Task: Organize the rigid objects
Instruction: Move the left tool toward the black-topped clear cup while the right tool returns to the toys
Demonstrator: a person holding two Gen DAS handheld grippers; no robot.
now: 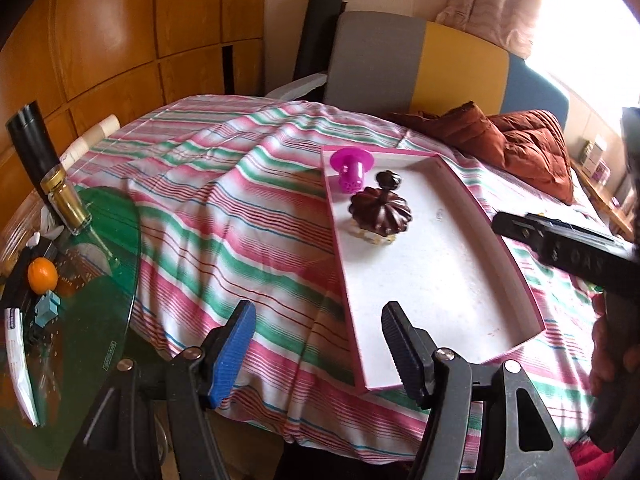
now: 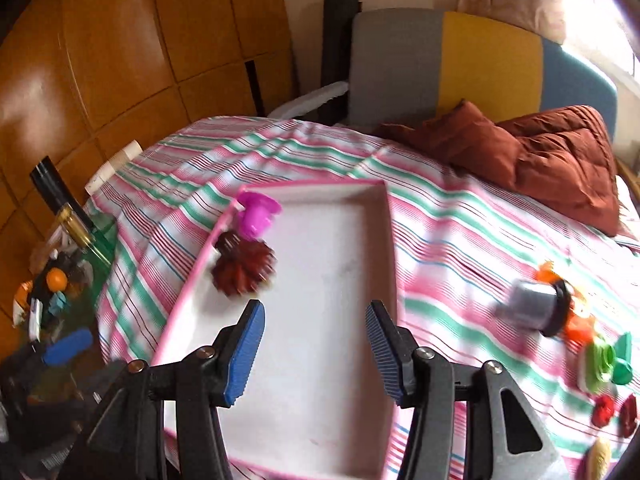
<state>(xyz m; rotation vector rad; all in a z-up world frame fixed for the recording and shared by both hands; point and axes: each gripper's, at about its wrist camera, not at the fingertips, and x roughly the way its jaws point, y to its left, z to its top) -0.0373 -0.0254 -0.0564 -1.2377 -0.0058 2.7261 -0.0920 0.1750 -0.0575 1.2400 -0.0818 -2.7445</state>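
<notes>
A shallow white tray with a pink rim lies on the striped bed cover. In it stand a magenta perforated cup and a dark brown fluted lid with a knob, both near its far left corner. My left gripper is open and empty, near the tray's near left corner. My right gripper is open and empty above the tray's near half. Its body shows in the left wrist view. Loose items lie right of the tray: a grey and black cap, orange, green and red pieces.
A green glass side table at the left holds a gold-capped bottle, an orange and small clutter. A rust-coloured quilt lies at the bed's far right. A grey, yellow and blue headboard and wooden wall panels stand behind.
</notes>
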